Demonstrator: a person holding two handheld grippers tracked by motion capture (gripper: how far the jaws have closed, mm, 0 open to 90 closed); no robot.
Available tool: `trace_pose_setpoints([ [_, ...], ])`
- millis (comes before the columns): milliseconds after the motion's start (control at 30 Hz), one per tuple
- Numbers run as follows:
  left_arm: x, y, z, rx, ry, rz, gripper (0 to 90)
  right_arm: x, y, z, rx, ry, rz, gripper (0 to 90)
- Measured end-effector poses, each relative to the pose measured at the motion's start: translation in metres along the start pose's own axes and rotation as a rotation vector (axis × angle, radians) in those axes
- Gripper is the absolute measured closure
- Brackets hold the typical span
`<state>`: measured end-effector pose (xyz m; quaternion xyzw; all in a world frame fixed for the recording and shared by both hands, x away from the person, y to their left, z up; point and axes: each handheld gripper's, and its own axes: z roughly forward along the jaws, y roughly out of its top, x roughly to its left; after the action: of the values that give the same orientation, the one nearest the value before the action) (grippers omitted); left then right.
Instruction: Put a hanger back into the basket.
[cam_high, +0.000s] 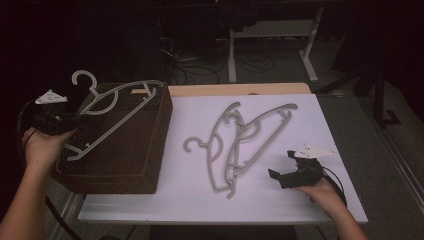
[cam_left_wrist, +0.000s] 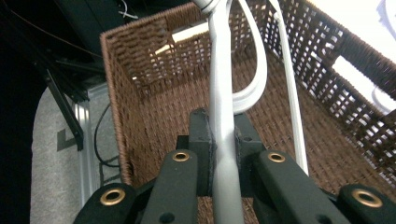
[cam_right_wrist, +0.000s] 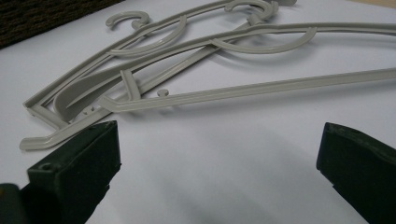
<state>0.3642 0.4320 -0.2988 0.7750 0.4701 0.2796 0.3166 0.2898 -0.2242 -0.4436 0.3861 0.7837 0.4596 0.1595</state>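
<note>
The left gripper (cam_high: 75, 121) clamps the bar of a grey hanger (cam_high: 112, 112) lying across the wicker basket (cam_high: 145, 150) at the left – light, stiff plastic, likely slick, so a thin straight bar suits best. The right gripper (cam_high: 274, 175) rests wide open, near two more hangers (cam_high: 245, 145) on the white table (cam_high: 320, 130).

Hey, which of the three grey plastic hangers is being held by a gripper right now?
The grey plastic hanger over the brown wicker basket, the held hanger: the left gripper is shut on its bar. The other two hangers lie overlapping on the white table, untouched.
</note>
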Motion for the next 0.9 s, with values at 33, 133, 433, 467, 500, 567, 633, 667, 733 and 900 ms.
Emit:
trace_pose_setpoints([
  [33, 0.0, -0.002, 0.003, 0.007, -0.006, 0.002, 81.9, 0.0, 0.0, 0.0, 0.0, 0.0, 0.0, 0.0],
  [133, -0.001, -0.006, 0.012, 0.027, -0.005, 0.006, 81.9, 0.0, 0.0, 0.0, -0.002, -0.001, 0.001, 0.0],
  [433, 0.0, -0.01, 0.026, 0.043, -0.002, 0.008, 81.9, -0.001, 0.0, -0.001, -0.004, -0.003, 0.001, 0.0],
  [467, 0.002, -0.012, 0.027, 0.041, -0.008, 0.005, 81.9, -0.001, 0.0, -0.001, -0.005, -0.003, 0.001, 0.0],
  [500, 0.003, -0.015, 0.028, 0.04, -0.011, 0.0, 81.9, -0.001, 0.0, -0.001, -0.005, -0.003, 0.001, 0.0],
  [567, 0.003, -0.019, 0.032, 0.066, 0.002, 0.015, 81.9, -0.001, 0.0, -0.001, -0.003, -0.003, 0.0, 0.0],
  [633, 0.002, -0.022, 0.037, 0.099, 0.021, 0.04, 81.9, -0.001, 0.0, -0.001, -0.003, -0.002, 0.001, 0.0],
  [667, 0.001, -0.024, 0.04, 0.111, 0.019, 0.044, 81.8, -0.001, 0.001, 0.0, -0.002, -0.003, 0.0, 0.0],
  [733, 0.001, -0.028, 0.045, 0.113, -0.003, 0.029, 81.8, -0.001, 0.0, 0.0, -0.002, -0.003, 0.0, 0.0],
  [900, -0.003, -0.03, 0.049, 0.13, -0.036, 0.001, 81.4, -0.002, 0.0, 0.0, -0.002, -0.007, 0.001, 0.0],
])
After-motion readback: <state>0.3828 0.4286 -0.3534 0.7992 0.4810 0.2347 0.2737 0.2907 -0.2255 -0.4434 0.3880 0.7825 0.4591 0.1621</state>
